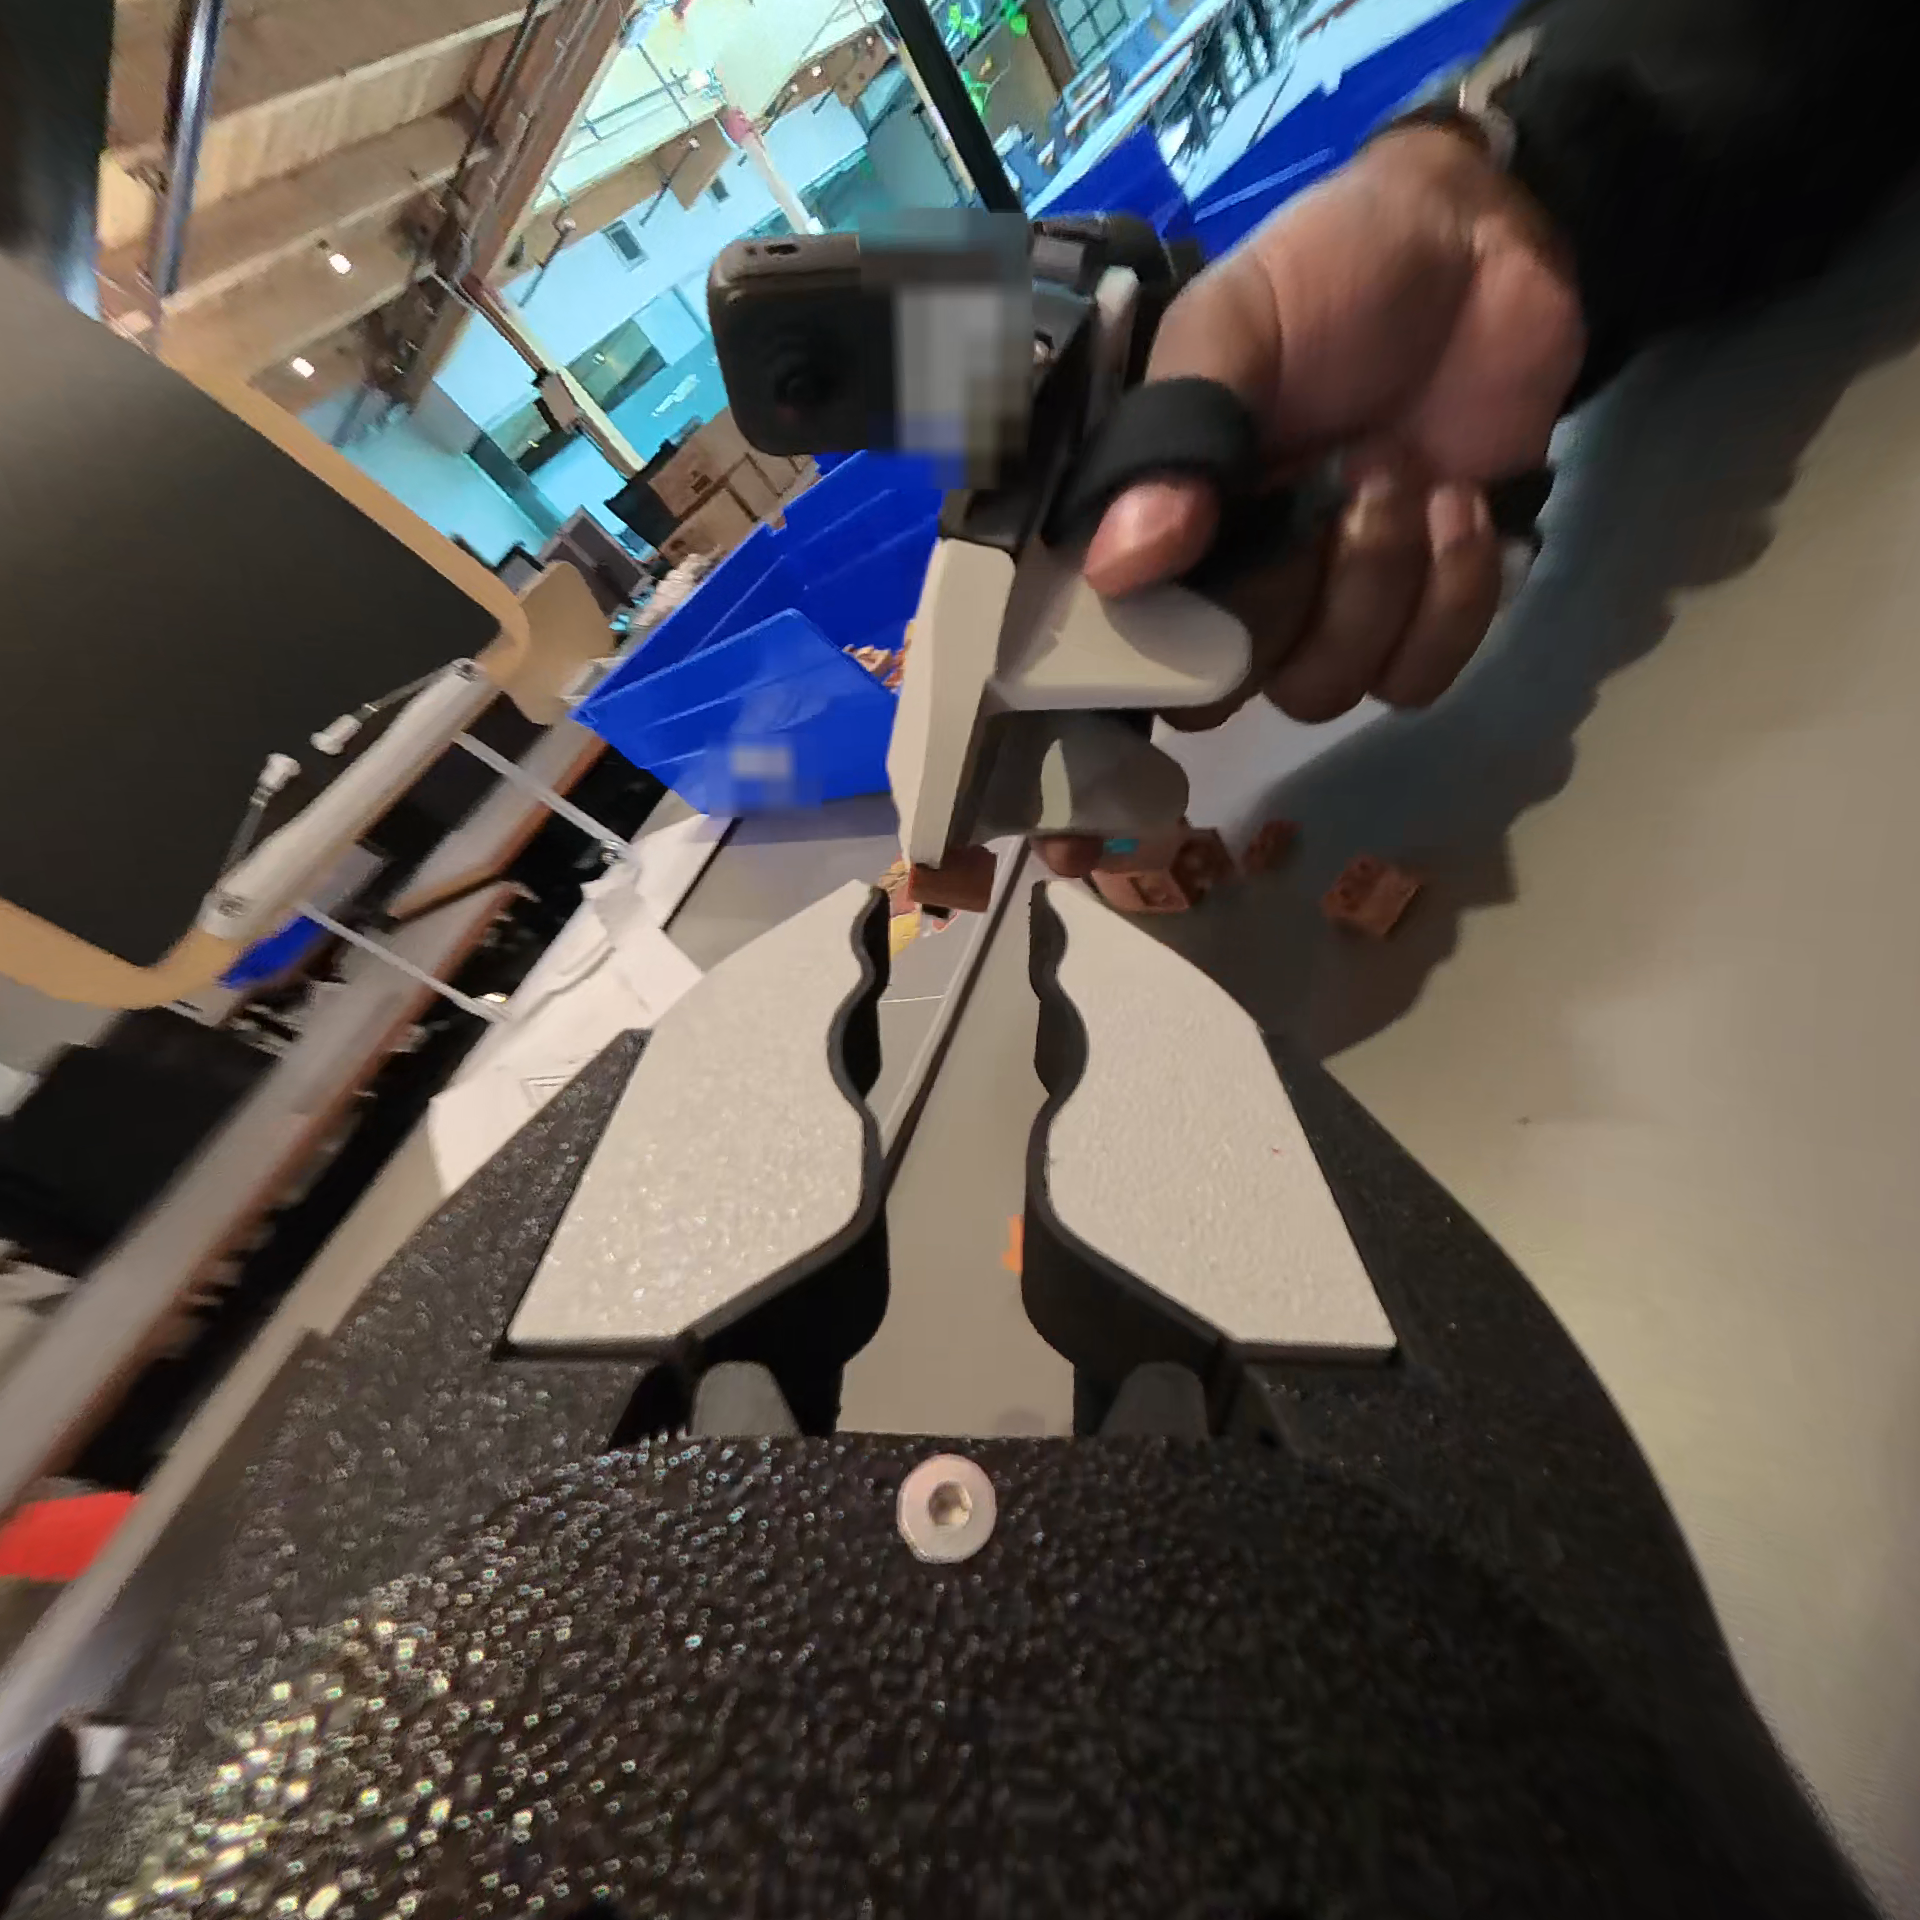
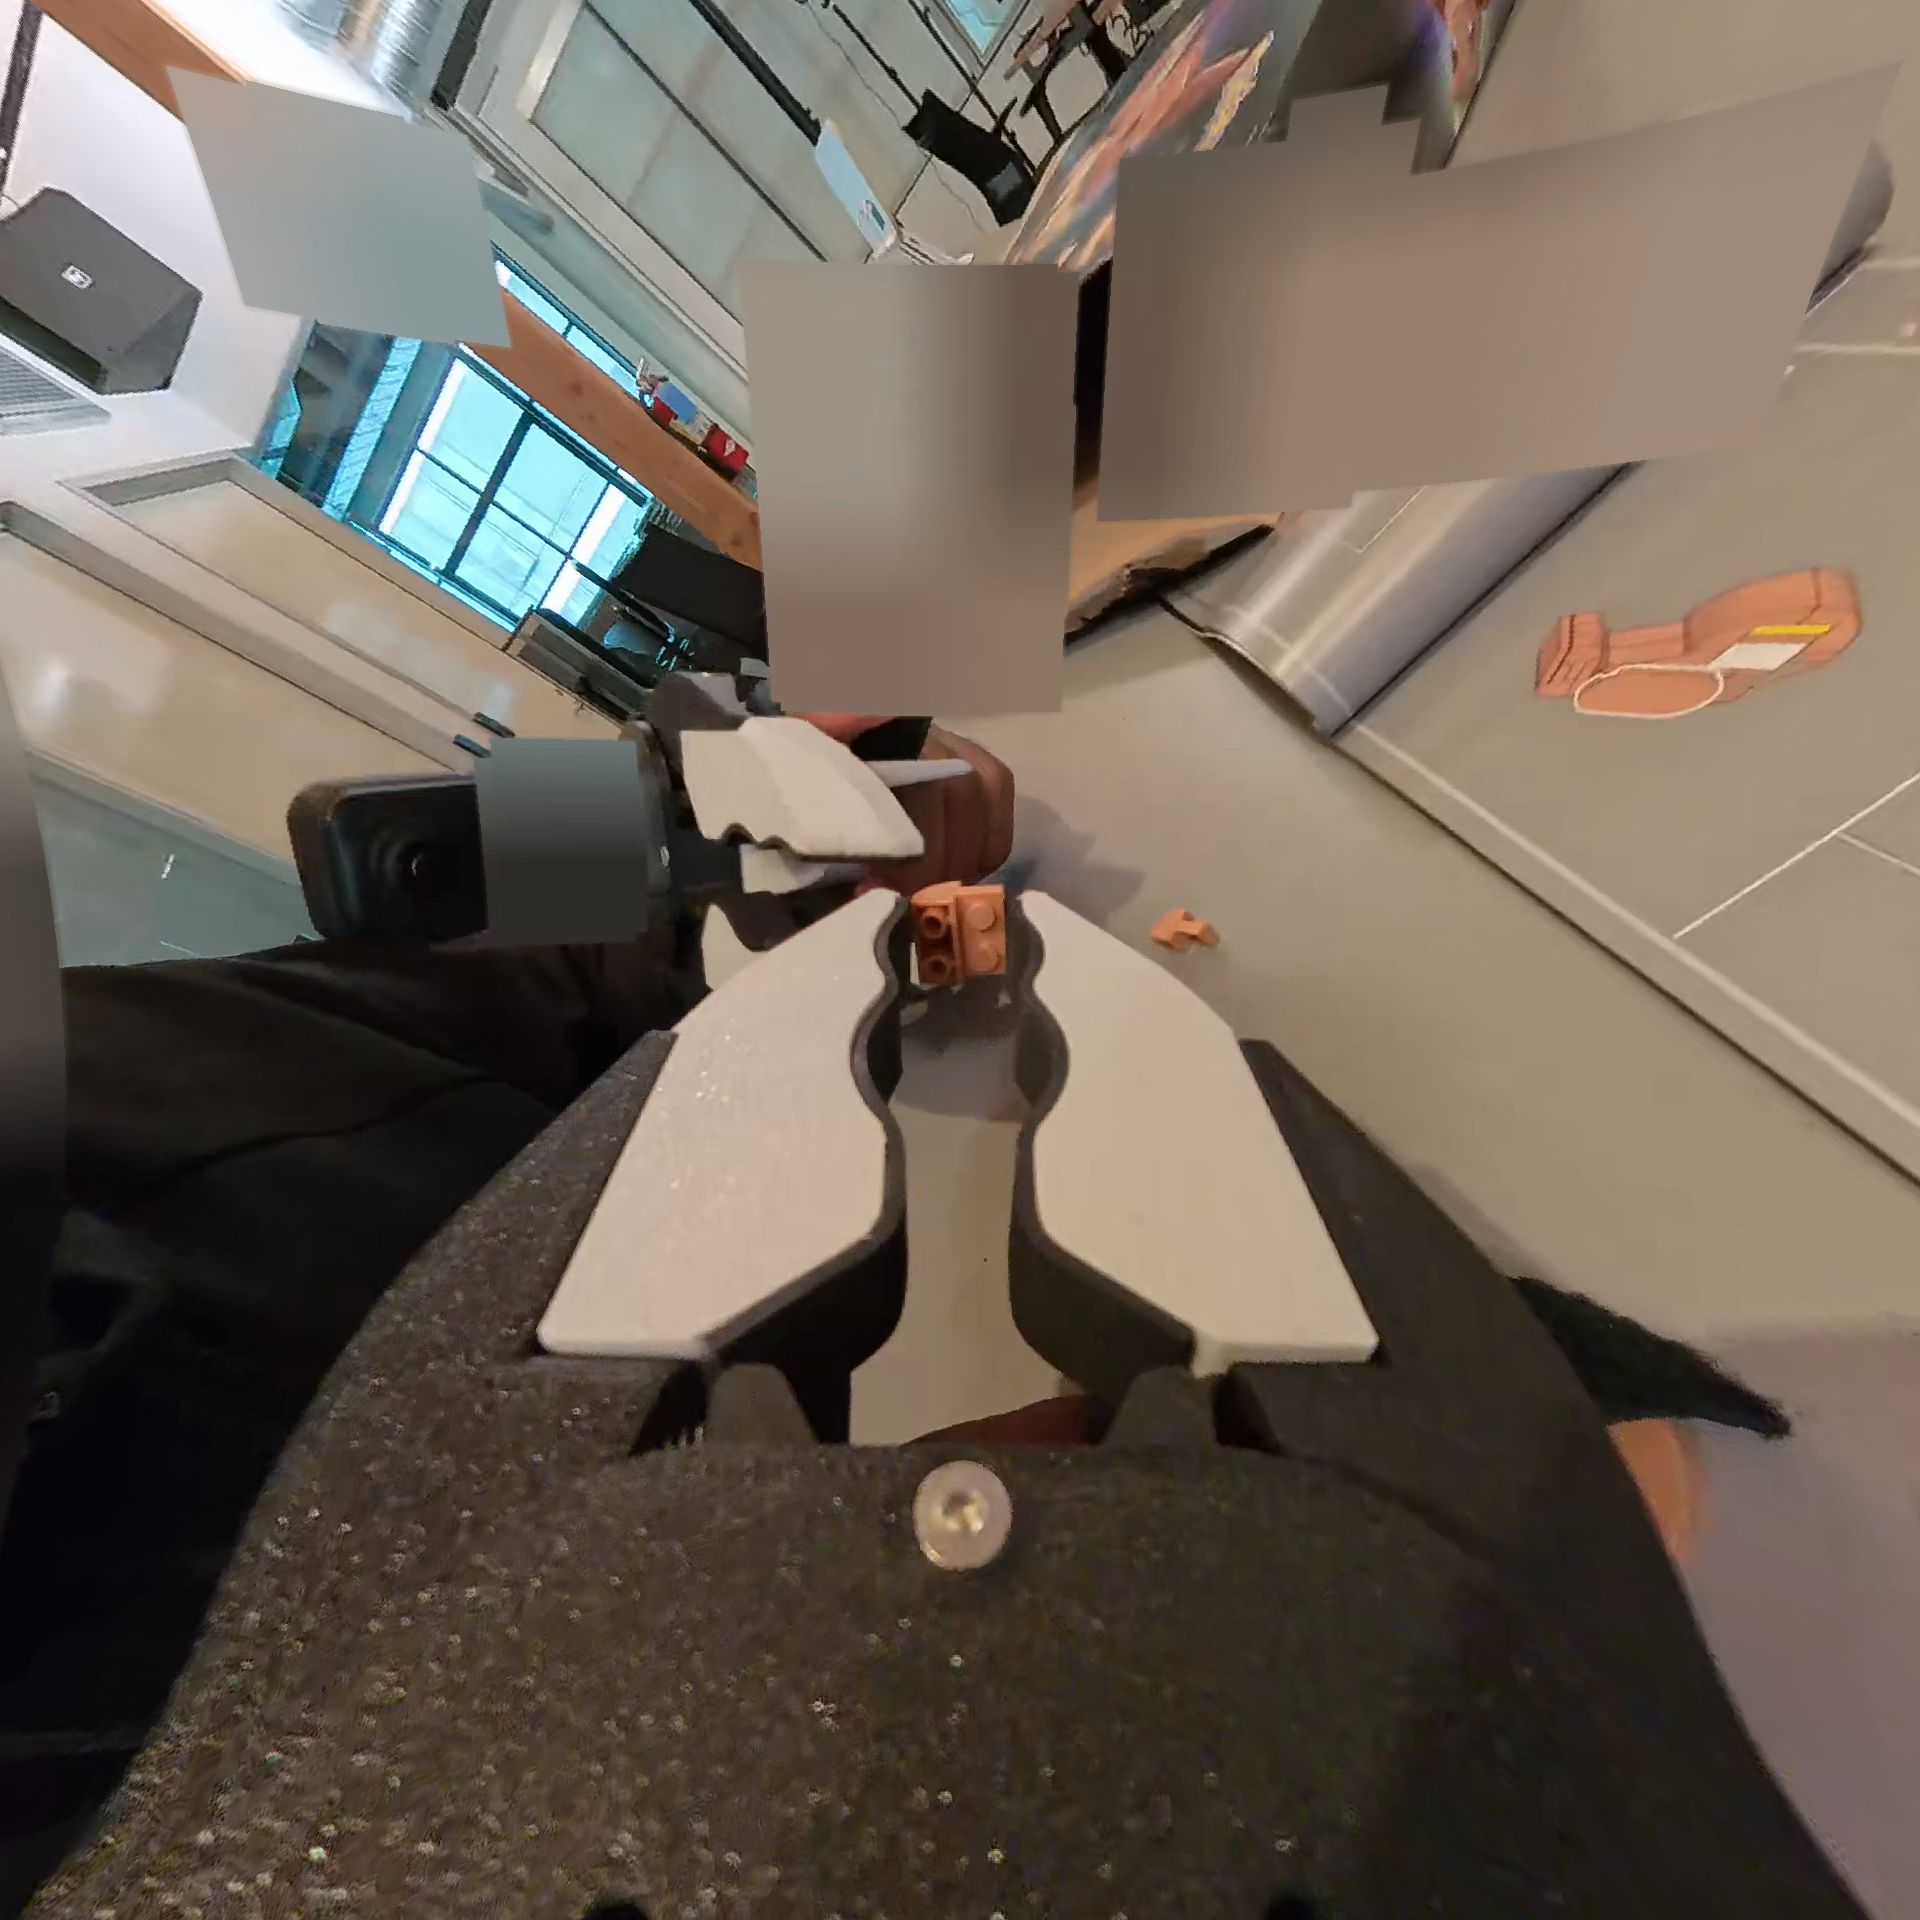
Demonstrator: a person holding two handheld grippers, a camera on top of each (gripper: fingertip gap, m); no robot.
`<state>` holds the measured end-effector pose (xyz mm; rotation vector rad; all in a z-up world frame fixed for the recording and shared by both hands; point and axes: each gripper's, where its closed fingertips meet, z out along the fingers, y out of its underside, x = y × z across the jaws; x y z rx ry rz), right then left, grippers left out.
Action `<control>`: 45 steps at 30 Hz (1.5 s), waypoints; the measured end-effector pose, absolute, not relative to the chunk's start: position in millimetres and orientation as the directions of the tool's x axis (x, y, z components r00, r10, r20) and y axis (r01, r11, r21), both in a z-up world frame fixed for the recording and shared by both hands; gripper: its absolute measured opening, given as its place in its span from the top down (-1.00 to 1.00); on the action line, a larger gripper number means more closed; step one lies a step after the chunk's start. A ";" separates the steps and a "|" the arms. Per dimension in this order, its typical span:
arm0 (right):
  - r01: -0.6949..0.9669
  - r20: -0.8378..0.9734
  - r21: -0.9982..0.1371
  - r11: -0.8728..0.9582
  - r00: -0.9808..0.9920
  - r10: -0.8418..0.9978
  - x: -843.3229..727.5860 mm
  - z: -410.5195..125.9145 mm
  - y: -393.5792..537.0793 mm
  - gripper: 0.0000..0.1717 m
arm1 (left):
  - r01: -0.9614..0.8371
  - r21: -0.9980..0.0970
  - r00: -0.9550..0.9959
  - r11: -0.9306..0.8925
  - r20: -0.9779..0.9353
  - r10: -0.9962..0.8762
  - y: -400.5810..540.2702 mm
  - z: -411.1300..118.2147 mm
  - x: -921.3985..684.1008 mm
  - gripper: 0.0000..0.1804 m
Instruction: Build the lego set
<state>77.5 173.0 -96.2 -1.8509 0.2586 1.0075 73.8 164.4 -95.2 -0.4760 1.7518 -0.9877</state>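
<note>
My right gripper (image 2: 961, 925) is shut on a small orange-brown studded brick assembly (image 2: 961, 932), pinched between its fingertips above the grey table (image 2: 1299, 935). In the left wrist view the same gripper (image 1: 935, 862) shows from the side, held by a hand, with the brown brick (image 1: 954, 878) at its tip. My left gripper (image 1: 958, 914) is open with nothing between its fingers, and its tips are just below the held brick. In the right wrist view the left gripper (image 2: 894, 847) lies close to the left of the brick, jaws slightly apart and bare.
Several loose brown bricks (image 1: 1371, 894) lie on the table to the right, and one more (image 2: 1184, 928) lies beside my right fingertips. A blue bin (image 1: 748, 707) stands at the table's far side. A black chair with a wooden rim (image 1: 208, 623) is at the left. Left and right tips are no more than a few centimetres apart.
</note>
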 end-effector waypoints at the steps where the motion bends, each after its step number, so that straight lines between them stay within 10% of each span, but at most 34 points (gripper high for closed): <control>1: -0.562 -0.733 -0.654 -0.506 0.637 0.239 76.8 -96.8 172.8 0.80 | 0.133 -0.785 -0.390 0.605 -0.603 -0.696 164.6 -96.7 74.5 0.73; 12: -0.487 -0.678 -0.696 -0.528 0.688 0.260 63.6 -101.0 171.4 0.80 | 0.155 -0.601 -0.293 0.784 -0.786 -0.545 161.2 -102.9 76.7 0.81; 20: -0.244 -0.358 -0.924 -0.296 0.826 0.436 79.5 -75.1 169.1 0.72 | 0.075 -0.983 -0.499 0.170 -0.184 -0.847 171.8 -74.1 72.3 0.82; 25: -0.158 -0.246 -0.966 -0.204 0.807 0.537 64.9 -62.2 161.7 0.74 | 0.058 -0.974 -0.673 -0.221 0.125 -0.729 164.7 -48.7 60.1 0.83; 45: -0.033 -0.097 -0.992 -0.119 0.806 0.584 46.1 -57.1 154.2 0.82 | -0.013 -0.968 -0.751 -0.252 0.176 -0.636 146.0 -51.0 54.7 0.82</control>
